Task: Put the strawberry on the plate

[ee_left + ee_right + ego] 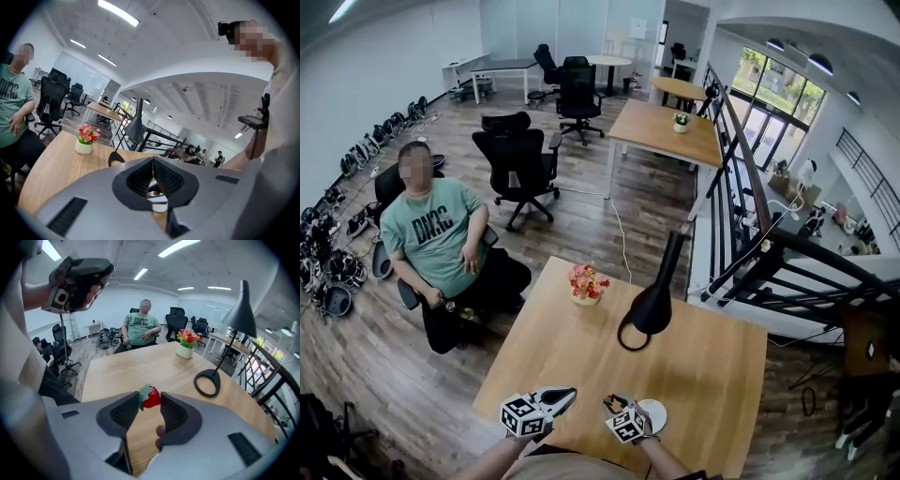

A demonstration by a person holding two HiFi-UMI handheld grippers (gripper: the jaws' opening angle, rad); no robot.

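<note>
A red strawberry point(152, 397) with green leaves sits between the pads of my right gripper point(150, 399), which is shut on it and holds it above the wooden table point(712, 375). In the head view that gripper point(612, 405) hangs at the table's near edge, just left of the small white plate point(657, 411). My left gripper point(565, 396) is beside it to the left, its jaws meeting at the tips with nothing in them. Seen along the left gripper point(153, 160), a piece of the white plate point(158, 206) shows below the shut tips.
A black desk lamp point(652, 307) with a ring base stands mid-table, and a small pot of flowers point(587, 284) at the far side. A person in a green T-shirt point(431, 234) sits beyond the table's left corner. A stair railing point(741, 216) runs along the right.
</note>
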